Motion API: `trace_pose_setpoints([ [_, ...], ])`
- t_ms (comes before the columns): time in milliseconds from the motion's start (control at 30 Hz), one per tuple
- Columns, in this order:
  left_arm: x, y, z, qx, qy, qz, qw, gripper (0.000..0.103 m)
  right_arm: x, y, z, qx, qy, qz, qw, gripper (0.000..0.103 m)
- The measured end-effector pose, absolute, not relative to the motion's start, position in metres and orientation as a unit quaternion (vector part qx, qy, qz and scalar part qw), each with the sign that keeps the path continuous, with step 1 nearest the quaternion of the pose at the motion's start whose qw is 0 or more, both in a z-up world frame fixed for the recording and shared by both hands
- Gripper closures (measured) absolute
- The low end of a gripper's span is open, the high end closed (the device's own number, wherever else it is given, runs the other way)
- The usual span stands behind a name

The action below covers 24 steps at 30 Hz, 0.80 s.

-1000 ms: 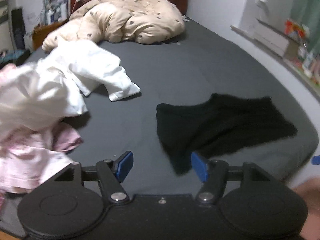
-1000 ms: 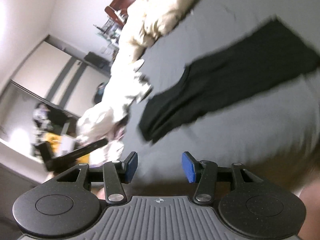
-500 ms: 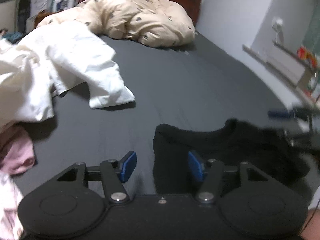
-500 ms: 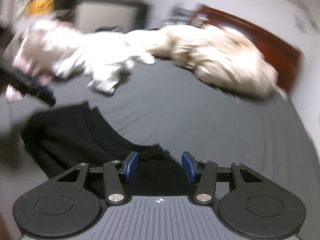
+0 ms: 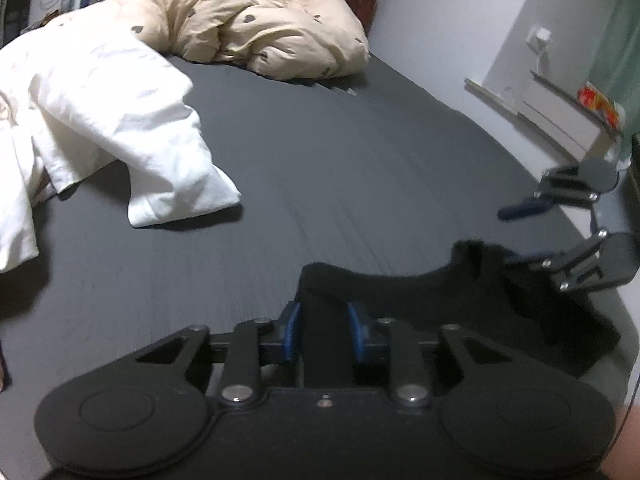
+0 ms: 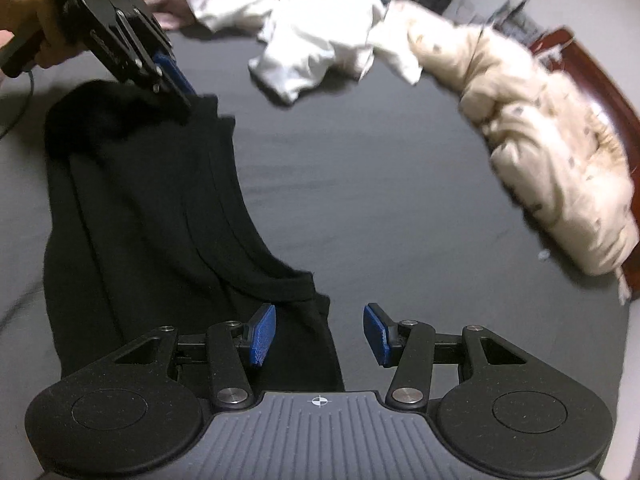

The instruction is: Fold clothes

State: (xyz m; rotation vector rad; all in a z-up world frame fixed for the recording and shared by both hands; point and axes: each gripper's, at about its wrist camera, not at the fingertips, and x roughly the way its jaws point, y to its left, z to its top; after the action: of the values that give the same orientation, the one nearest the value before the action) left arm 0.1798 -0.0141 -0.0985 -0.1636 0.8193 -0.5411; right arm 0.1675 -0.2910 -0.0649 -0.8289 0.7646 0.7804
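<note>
the task was barely begun. the crumpled black knit garment [image 6: 152,208] lay on the dark grey bedsheet [image 5: 340,152], unfolded, still bunched at one end, running in the right wrist view from about ten o'clock down to six o'clock. no fold showed in it.

the left gripper [image 5: 323,332] had just been closing its jaws, and a corner of the black garment stood between the blue pads [image 5: 290,330], which looked pressed against the cloth on both sides; in the right wrist view it sat at ten o'clock, nose down on the far corner.

the right gripper [image 6: 320,334] had its jaws well apart, the near corner of the garment lying partly between them but touched by neither pad, as far as could be seen. so one corner seemed taken and the other not yet.

left to do, by my reckoning: grip the second corner, lift and spread the garment flat, then fold it.

the pile of white and pink clothes [image 5: 100,92], at nine to ten o'clock in the left wrist view, lay loose and unfolded, well apart from the black one. the beige spotted duvet [image 5: 260,20] was heaped at twelve o'clock by the headboard.
</note>
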Motion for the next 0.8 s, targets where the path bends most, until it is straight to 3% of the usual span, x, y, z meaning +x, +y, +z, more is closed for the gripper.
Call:
trace_pose_setpoints([
  [200,0.179,-0.010,-0.100,-0.103,0.385,-0.263,0.879,0.093,0.190,-0.287,-0.071,-0.369,0.381,0.394,0.751,0.055],
  [267,0.179,-0.009,-0.101,-0.104,0.380,-0.266,0.880,0.094,0.199,-0.289,-0.070,-0.350,0.395,0.393,0.753,0.085],
  [333,0.180,-0.008,-0.101,-0.106,0.375,-0.269,0.881,0.096,0.205,-0.293,-0.070,-0.333,0.411,0.386,0.756,0.091],
  [367,0.182,-0.009,-0.102,-0.104,0.374,-0.269,0.882,0.096,0.208,-0.295,-0.070,-0.326,0.418,0.382,0.757,0.100],
  [633,0.185,-0.013,-0.081,-0.095,0.327,-0.284,0.896,0.097,0.212,-0.326,-0.053,-0.268,0.431,0.340,0.792,0.103],
  [800,0.194,-0.013,-0.095,-0.097,0.369,-0.262,0.887,0.097,0.204,-0.329,-0.049,-0.287,0.395,0.340,0.803,0.102],
])
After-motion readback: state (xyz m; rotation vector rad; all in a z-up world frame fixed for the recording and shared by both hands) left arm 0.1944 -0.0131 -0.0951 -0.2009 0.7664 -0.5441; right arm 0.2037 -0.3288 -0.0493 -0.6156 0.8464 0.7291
